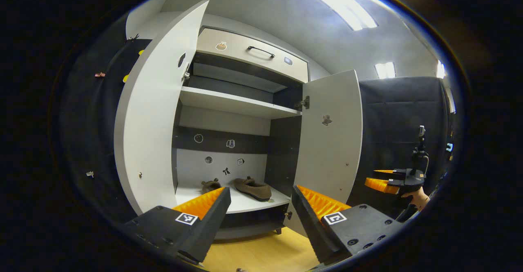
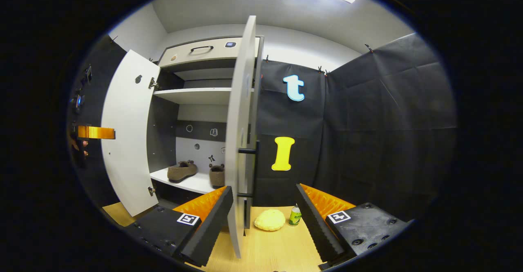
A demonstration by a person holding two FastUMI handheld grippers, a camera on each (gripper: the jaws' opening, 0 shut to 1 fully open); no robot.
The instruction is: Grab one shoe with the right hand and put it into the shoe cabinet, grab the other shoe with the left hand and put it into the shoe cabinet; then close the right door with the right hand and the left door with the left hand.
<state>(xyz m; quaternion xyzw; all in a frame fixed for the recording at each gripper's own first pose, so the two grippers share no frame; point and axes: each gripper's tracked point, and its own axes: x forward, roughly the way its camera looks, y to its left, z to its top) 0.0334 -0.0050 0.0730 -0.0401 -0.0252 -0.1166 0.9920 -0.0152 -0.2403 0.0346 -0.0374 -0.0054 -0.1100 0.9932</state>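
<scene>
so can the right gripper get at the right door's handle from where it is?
Probably yes: the right gripper is open, the right door stands edge-on between its fingers, and its handle is unobstructed just ahead.

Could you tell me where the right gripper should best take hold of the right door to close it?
Probably its black bar handle on the right door: it stands proud, vertical, near the free edge. Come from the front, jaws horizontal; right gripper is open.

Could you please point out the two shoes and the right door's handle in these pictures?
Left shoe [image 2: 182,171], right gripper view: on its upper.
Right shoe [image 2: 217,175], right gripper view: on its heel end.
Right door handle [image 2: 248,151], right gripper view: on the top bracket of the dark bar.
</scene>
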